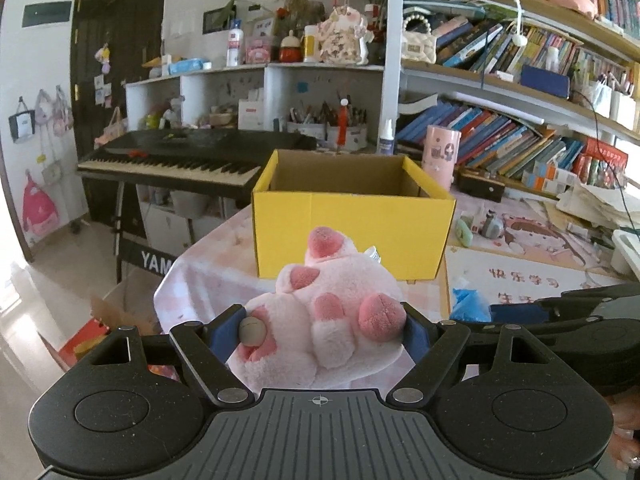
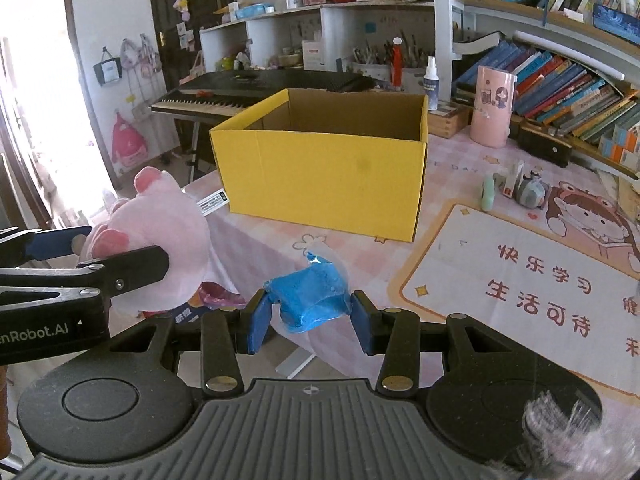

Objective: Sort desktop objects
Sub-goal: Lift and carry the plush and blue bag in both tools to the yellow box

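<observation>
Left tongs (image 1: 324,332) hold a pink plush (image 1: 320,320), pads pressed against both flanks, jaws wide around its bulk. Right tongs (image 2: 308,316) are narrow, clamped on a blue packet (image 2: 310,296). Both loads hang above the near tabletop (image 2: 480,200) edge. The open yellow box (image 2: 320,176) stands straight ahead of both tongs, its long side facing them; the left appears slightly nearer. The right view shows the plush's tag and the left tongs side-on. The left view shows the plush's feet and only a sliver of the packet. The box floor is hidden in both.
</observation>
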Tool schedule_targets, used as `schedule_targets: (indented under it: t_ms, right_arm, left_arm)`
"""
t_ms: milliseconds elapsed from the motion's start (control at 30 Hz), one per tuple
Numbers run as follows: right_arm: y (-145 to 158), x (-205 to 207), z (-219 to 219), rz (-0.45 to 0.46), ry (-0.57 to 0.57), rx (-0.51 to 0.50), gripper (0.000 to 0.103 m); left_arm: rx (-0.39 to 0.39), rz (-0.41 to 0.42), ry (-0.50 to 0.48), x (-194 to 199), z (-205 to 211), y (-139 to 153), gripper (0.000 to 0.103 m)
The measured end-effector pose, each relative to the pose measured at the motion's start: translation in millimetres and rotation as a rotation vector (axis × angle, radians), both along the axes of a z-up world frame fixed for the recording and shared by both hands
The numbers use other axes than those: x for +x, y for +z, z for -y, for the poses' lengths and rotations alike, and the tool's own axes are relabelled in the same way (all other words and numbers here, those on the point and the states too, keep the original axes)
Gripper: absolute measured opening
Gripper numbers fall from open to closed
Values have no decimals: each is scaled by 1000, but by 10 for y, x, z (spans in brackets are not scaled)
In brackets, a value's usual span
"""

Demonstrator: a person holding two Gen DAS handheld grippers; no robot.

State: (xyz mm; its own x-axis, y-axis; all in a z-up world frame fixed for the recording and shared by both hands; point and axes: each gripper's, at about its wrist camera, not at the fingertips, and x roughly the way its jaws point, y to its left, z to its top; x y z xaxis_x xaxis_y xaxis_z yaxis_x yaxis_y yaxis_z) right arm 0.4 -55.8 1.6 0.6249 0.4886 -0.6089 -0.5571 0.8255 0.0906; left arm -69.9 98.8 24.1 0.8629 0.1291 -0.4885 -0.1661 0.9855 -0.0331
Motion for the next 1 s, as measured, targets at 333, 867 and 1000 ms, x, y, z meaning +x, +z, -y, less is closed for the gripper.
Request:
schedule_targets:
  t_ms: [333,867,1000]
  right_arm:
    - [188,91,-132,30,0,37,41]
    - [599,660,-202,120,1,94,41]
    - [657,893,-244,140,16,100,41]
  left_arm:
    - [35,85,1,-36,-91,184,81]
    - [61,143,27,472,-165,348,81]
    - [61,151,39,708,-175,366,81]
